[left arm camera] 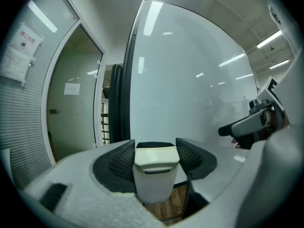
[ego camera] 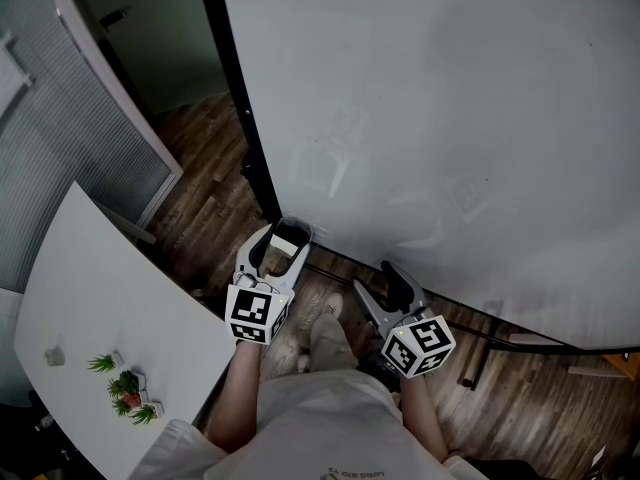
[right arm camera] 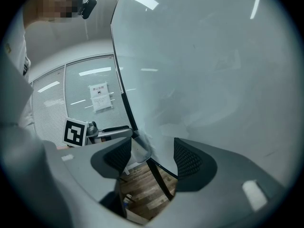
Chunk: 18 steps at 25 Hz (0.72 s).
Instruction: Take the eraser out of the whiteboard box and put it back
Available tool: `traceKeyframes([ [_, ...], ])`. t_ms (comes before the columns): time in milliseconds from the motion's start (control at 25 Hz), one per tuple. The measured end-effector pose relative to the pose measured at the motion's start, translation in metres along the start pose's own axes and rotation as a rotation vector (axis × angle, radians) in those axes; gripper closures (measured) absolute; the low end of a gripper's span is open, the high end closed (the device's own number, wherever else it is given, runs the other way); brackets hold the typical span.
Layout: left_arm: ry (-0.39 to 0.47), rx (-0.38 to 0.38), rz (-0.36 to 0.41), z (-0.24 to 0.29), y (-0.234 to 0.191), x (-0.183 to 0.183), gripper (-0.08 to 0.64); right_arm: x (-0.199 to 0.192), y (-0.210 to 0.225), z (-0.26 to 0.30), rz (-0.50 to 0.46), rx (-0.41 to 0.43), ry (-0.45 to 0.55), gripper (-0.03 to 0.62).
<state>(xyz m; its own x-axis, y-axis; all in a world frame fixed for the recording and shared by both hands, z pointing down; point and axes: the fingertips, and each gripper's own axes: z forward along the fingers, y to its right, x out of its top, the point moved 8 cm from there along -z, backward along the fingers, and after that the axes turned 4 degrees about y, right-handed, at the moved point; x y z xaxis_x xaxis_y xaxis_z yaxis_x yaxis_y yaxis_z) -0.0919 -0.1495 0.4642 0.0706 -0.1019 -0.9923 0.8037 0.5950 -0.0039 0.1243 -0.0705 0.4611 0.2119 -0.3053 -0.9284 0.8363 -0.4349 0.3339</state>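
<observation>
A white plastic eraser (left arm camera: 156,172) with a black felt face on its far side sits upright between the pads of my left gripper (left arm camera: 156,156), which is shut on it. In the head view this gripper (ego camera: 285,238) holds the eraser (ego camera: 289,236) just in front of the lower left corner of the big whiteboard (ego camera: 440,98). My right gripper (ego camera: 388,274) hangs to the right, near the board's bottom edge. Its jaws (right arm camera: 152,158) stand open with nothing between them. No whiteboard box is clearly visible.
A white table (ego camera: 90,298) with small green plants (ego camera: 125,383) stands at the left. Behind it are a blind-covered glass wall (ego camera: 50,138) and a doorway. The floor is dark wood (ego camera: 210,188). The board's black frame (ego camera: 232,78) runs down to the floor.
</observation>
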Motion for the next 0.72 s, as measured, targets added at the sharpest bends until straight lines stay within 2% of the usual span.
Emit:
traceKeyframes([
  [160,-0.008,-0.001,-0.006,0.0031,0.0001,-0.0031,0.293,-0.0004,0.0022,-0.0003,0.000,-0.003,-0.004,0.311],
  [400,-0.022,0.002,0.034,0.0061,0.0020,-0.0023,0.291,0.0003,0.0027,0.0003,-0.001,-0.008,-0.009,0.311],
  [720,-0.014,0.010,0.017,0.0051,0.0010,-0.0070,0.299,0.0003,0.0021,0.0011,-0.002,-0.006,-0.011,0.311],
])
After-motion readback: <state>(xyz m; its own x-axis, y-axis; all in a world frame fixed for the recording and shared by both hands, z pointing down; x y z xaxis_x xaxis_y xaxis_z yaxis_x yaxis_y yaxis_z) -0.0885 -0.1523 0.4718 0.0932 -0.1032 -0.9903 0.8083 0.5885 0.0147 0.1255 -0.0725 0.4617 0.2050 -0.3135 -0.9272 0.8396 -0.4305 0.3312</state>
